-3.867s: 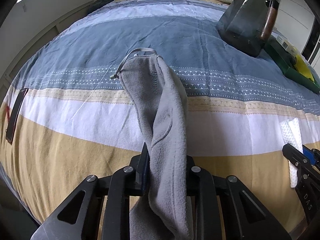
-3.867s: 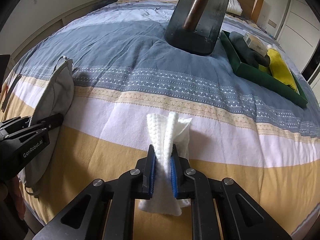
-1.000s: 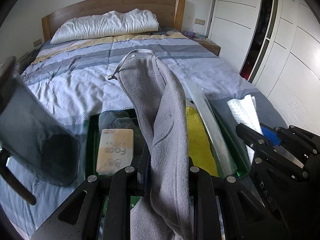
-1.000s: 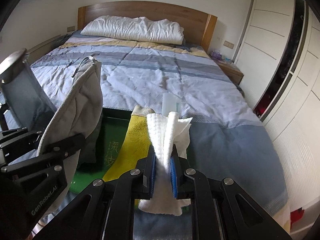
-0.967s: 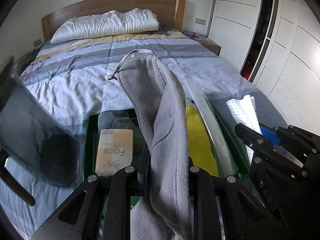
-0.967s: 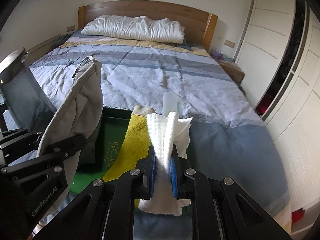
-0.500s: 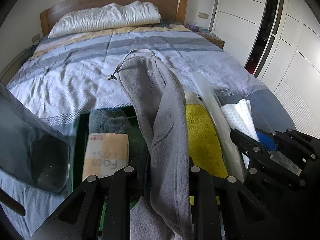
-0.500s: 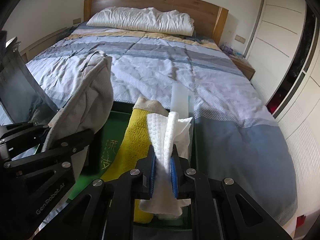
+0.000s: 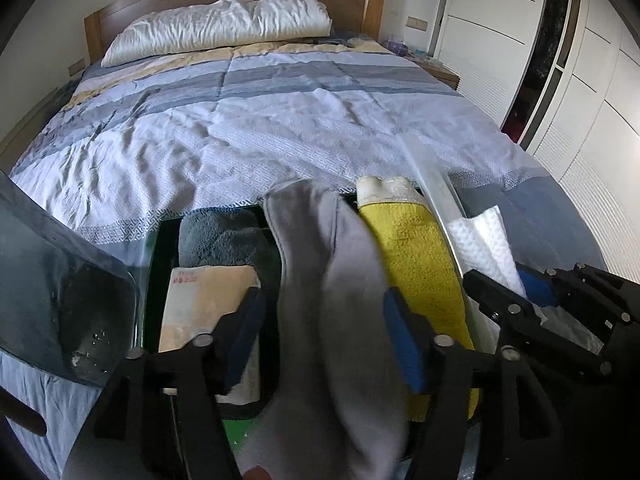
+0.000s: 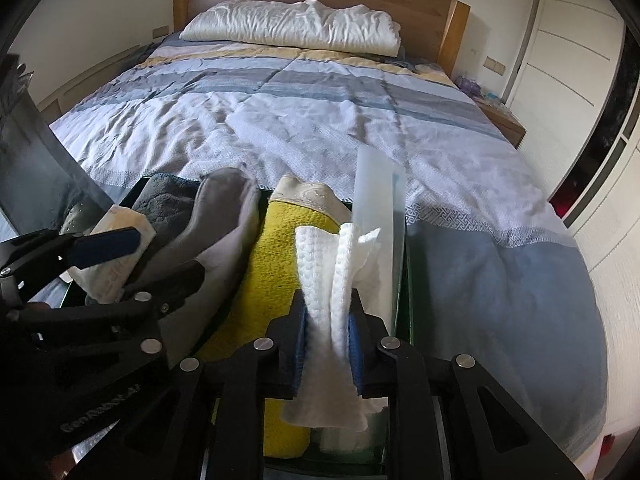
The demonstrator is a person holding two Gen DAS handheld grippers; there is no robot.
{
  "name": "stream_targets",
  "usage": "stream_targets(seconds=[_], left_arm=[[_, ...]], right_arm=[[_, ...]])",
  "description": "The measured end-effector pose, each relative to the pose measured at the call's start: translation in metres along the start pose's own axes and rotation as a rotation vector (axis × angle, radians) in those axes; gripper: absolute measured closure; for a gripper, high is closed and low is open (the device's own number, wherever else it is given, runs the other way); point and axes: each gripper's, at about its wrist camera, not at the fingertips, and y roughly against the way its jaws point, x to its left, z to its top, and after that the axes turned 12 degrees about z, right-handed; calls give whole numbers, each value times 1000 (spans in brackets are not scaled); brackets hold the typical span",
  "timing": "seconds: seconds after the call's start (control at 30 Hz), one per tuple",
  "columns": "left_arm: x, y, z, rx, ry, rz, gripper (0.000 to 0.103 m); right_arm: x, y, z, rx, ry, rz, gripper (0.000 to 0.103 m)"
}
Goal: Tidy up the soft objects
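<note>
Grey cloth [image 9: 340, 280]: lies betw. the fingers of left gripper [image 9: 324, 332], lower centre of left view; jaws spread wide, pads [image 9: 402, 344] stand off the cloth on both sides, so not clamped. Cloth drapes into green tray [image 9: 154, 264], blurred.
White cloth [image 10: 326, 280]: pinched betw. blue pads of right gripper [image 10: 326, 332], jaws closed on it, lower centre of right view; ends fan up above the pads, rest hangs below.
Tray contents: dark grey towel [image 9: 218, 236] at far left end, tissue pack [image 9: 204, 292] in front of it, yellow towel [image 9: 412, 260] right of grey cloth.
In the way: clear panel [image 10: 378, 216] stands upright just right of white cloth, along tray's right side. Dark glass jug [image 9: 52, 292] at left edge, beside tray.
Around: striped bed [image 10: 320, 120], pillow [image 10: 296, 28], wardrobe doors [image 9: 580, 60] at right.
Hidden: tray's near end covered by grippers; whether grey cloth touches tray floor – can't tell.
</note>
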Motion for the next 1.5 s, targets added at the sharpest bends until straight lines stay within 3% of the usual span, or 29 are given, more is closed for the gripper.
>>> stream_targets(seconds=[0.1, 0.17, 0.47, 0.7, 0.77, 0.83, 1.0, 1.5], left_arm=[[2, 0, 0, -1, -1, 6, 32], [3, 4, 1, -13, 9, 6, 24], [9, 18, 10, -67, 51, -59, 19], [10, 37, 15, -120, 56, -68, 16], [12, 42, 16, -130, 62, -77, 15], [15, 50, 14, -134, 69, -83, 14], [25, 68, 6, -145, 82, -84, 9], [44, 106, -17, -168, 67, -64, 6]], right_arm=[[-7, 0, 0, 4, -15, 0, 72], [-11, 0, -1, 3, -29, 7, 70], [-14, 2, -5, 8, -39, 33, 60], [-11, 12, -5, -18, -39, 35, 49], [-9, 18, -5, -30, -37, 26, 42], [-6, 24, -6, -42, -41, 24, 27], [2, 42, -9, -67, -50, 8, 1], [29, 77, -15, -121, -95, -78, 1]])
